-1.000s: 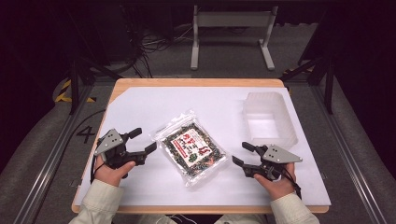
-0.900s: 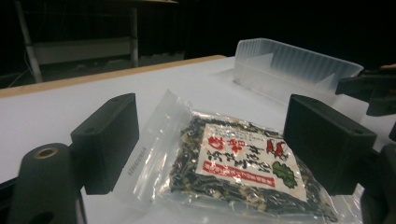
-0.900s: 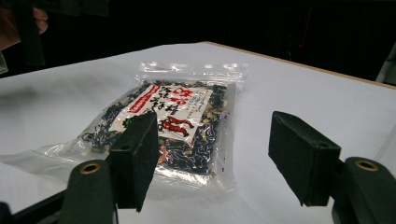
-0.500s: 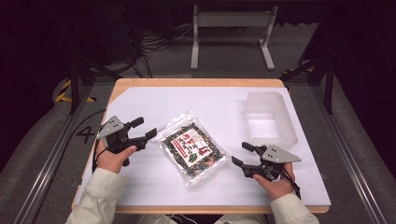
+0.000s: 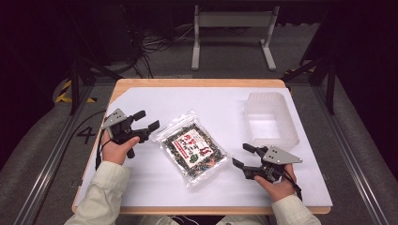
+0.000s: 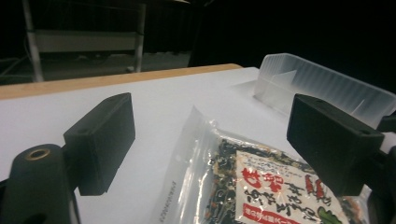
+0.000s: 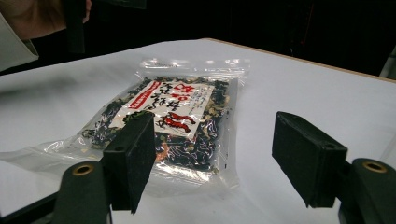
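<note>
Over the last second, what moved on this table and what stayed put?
The left gripper moved away from the person and in toward the bag's near corner, jaws open, its hand following; it has not taken hold. The right gripper stayed open by the bag's other side, hardly shifting. The bag and the tub lie where they were.

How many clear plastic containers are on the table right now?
1. The clear plastic container sits at the table's far right, beyond the right gripper and right of the snack bag. Its inside looks empty. No other container is visible on the table.
</note>
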Demonstrator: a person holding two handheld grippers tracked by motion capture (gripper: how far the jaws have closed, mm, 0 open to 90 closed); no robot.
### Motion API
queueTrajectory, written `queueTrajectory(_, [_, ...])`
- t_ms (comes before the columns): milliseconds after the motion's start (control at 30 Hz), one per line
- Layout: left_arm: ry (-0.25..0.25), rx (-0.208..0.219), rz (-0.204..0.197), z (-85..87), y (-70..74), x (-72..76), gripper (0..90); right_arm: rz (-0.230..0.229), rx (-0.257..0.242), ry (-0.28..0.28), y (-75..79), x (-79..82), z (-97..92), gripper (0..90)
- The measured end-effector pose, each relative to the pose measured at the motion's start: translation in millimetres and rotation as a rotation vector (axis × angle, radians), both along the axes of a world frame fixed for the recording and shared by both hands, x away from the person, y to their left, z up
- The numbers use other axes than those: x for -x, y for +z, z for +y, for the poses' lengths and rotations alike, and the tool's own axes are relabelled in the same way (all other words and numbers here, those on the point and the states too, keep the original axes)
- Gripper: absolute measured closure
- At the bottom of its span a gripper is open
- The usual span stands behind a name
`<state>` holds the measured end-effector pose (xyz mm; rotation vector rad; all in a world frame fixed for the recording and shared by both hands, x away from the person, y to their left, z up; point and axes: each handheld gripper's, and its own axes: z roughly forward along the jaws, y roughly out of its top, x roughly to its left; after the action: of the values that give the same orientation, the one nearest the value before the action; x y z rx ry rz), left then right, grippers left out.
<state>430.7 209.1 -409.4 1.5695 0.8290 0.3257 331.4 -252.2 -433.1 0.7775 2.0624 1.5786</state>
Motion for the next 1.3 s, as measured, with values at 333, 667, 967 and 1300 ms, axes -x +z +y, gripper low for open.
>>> queueTrajectory(333, [0.065, -0.077, 0.174, 0.3, -28.9, -14.1, 18.4, 0.001, -0.01, 0.012, 1.0, 1.3, 0.4, 29.9])
queueTrajectory(667, [0.023, -0.125, 0.284, -4.1, -38.9, -19.5, 29.4, 0.004, 0.002, 0.002, 2.3, 5.6, -2.0, 29.0])
queueTrajectory(967, [0.007, -0.169, 0.37, -5.9, -47.3, -23.1, 37.0, 0.004, 0.005, -0.003, 3.6, 7.6, -5.9, 28.7])
queueTrajectory(1300, [-0.034, -0.203, 0.402, -5.8, -49.4, -23.4, 44.7, 0.005, 0.012, -0.001, 3.6, 7.7, -4.5, 28.4])
